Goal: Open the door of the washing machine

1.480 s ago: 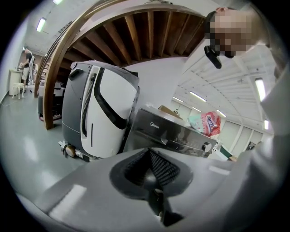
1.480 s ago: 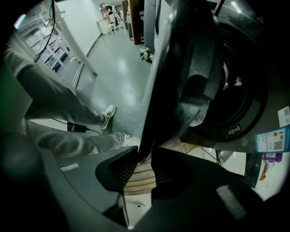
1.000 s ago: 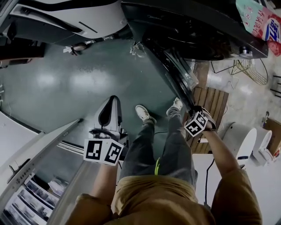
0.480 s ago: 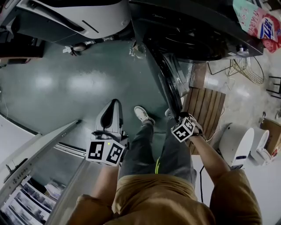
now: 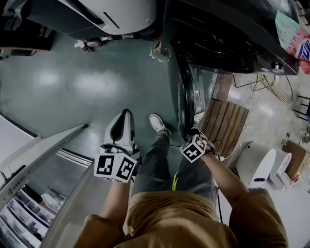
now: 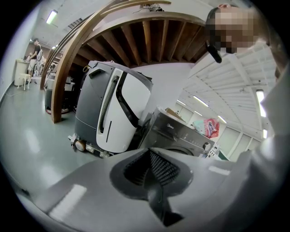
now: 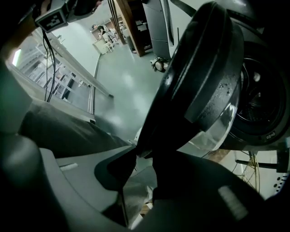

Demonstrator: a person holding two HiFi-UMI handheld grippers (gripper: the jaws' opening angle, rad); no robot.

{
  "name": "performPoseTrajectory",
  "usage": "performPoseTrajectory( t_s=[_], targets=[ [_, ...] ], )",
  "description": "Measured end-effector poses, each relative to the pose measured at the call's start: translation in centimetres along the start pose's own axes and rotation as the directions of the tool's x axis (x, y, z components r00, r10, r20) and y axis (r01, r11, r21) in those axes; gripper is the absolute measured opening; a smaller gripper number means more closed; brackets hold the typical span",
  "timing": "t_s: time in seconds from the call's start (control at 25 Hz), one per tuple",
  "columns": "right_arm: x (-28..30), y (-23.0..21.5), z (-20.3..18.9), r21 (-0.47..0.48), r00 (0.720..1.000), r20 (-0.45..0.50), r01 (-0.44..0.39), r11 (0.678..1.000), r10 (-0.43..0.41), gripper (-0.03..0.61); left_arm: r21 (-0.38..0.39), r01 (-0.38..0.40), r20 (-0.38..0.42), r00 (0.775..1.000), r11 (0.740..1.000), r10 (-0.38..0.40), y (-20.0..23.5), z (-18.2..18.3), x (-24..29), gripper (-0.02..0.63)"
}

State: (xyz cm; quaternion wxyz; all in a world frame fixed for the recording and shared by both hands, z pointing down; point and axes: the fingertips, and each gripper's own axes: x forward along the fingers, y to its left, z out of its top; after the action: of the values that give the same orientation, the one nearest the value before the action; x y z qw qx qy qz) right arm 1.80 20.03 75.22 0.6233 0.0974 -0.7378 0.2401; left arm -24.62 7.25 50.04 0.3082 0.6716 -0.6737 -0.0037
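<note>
The dark front-loading washing machine stands at the top right of the head view. Its round glass door is swung out edge-on toward me. My right gripper is shut on the door's lower rim. In the right gripper view the door fills the middle, its rim is pinched between the right gripper jaws, and the drum opening shows behind. My left gripper hangs over the green floor, apart from the machine. In its own view the left gripper is shut on nothing.
A white floor-cleaning machine stands left of the washer. A wooden slatted pallet lies on the floor under the door's right side. White appliances are at the right, a metal rack at the left. My shoes are below the door.
The right gripper has moved left with the door rim, and the door has swung further out from the machine. The left gripper has barely shifted.
</note>
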Motion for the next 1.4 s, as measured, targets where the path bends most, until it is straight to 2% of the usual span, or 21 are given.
performPoseTrajectory(
  t_s=[0.44,0.68,0.96,1.16,1.4],
  targets=[
    [0.3,5.3,5.6,-0.191,0.994,0.045,-0.087,0.978,0.097,0.107,-0.046,-0.089,0.021,0.996,0.995,0.090,3.7,0.0,-2.6,0.061],
    [-0.6,7.1,9.2,-0.197,0.983,0.099,-0.131,0.972,0.153,0.094,-0.075,-0.113,0.037,0.993,0.991,0.116,4.6,-0.1,-3.9,0.060],
    [-1.3,7.3,13.3,-0.267,0.978,0.152,-0.101,0.958,0.146,0.052,-0.089,-0.133,0.057,0.989,0.987,0.139,5.6,0.5,-4.8,0.060],
    [-1.9,6.6,16.1,-0.266,0.970,0.202,-0.075,0.961,0.131,0.051,-0.096,-0.138,0.059,0.988,0.986,0.144,5.9,0.3,-5.2,0.061],
    [-2.0,5.1,19.7,-0.313,0.967,0.237,-0.016,0.950,0.095,0.044,-0.102,-0.145,0.065,0.986,0.984,0.152,6.2,0.4,-5.4,0.061]
  ],
)
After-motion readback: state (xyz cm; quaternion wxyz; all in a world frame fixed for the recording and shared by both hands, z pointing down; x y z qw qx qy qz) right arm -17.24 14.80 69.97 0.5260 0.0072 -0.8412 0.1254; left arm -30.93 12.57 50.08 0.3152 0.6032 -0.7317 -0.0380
